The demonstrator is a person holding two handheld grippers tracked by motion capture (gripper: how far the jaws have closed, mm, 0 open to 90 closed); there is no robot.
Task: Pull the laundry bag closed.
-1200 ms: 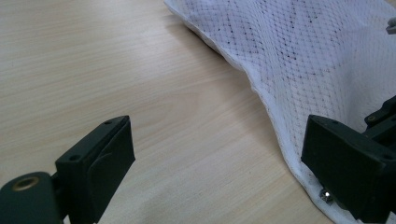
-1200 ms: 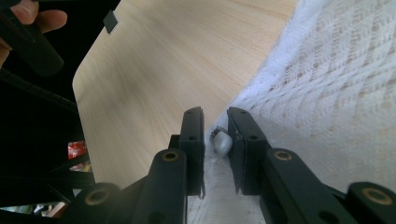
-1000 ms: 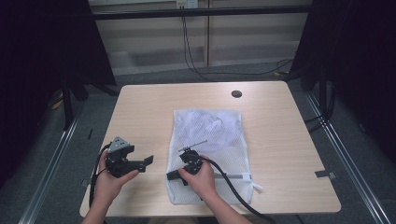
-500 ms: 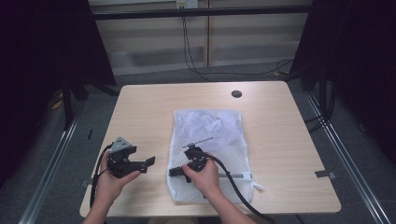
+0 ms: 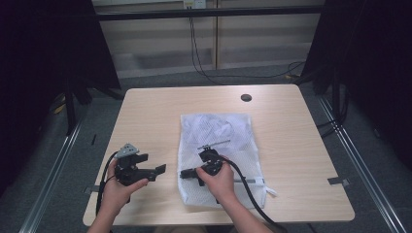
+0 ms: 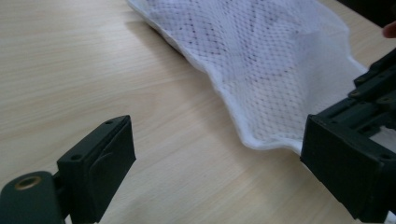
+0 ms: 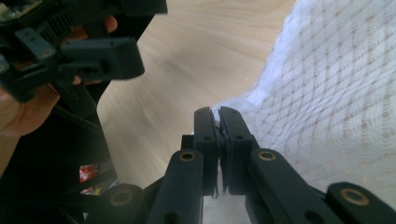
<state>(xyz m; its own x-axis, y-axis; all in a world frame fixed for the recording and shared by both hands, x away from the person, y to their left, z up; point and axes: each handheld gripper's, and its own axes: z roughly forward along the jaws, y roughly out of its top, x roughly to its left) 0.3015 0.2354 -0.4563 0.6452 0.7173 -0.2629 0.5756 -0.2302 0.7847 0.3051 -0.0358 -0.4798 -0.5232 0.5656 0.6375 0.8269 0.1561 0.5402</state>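
The right hand-held gripper (image 5: 187, 173) has its jaws pressed together on the left edge of a white mesh bag (image 5: 216, 131), near that edge's near end; in the right gripper view a sliver of white fabric (image 7: 217, 112) shows pinched between the two black jaws, and the bag's edge is lifted a little off the bench (image 5: 160, 111) there. The left hand-held gripper (image 5: 158, 171) is held over the near left part of the bench, just left of the bag, its jaws standing wide apart with nothing between them. The bag lies flat across the middle of the bench, running from the near edge toward the centre, with a zip pull (image 5: 271, 192) at its near right corner. A small dark round disc (image 5: 246, 97) sits far off toward the far right. No brand, label or writing can be read on the bag or the grippers.
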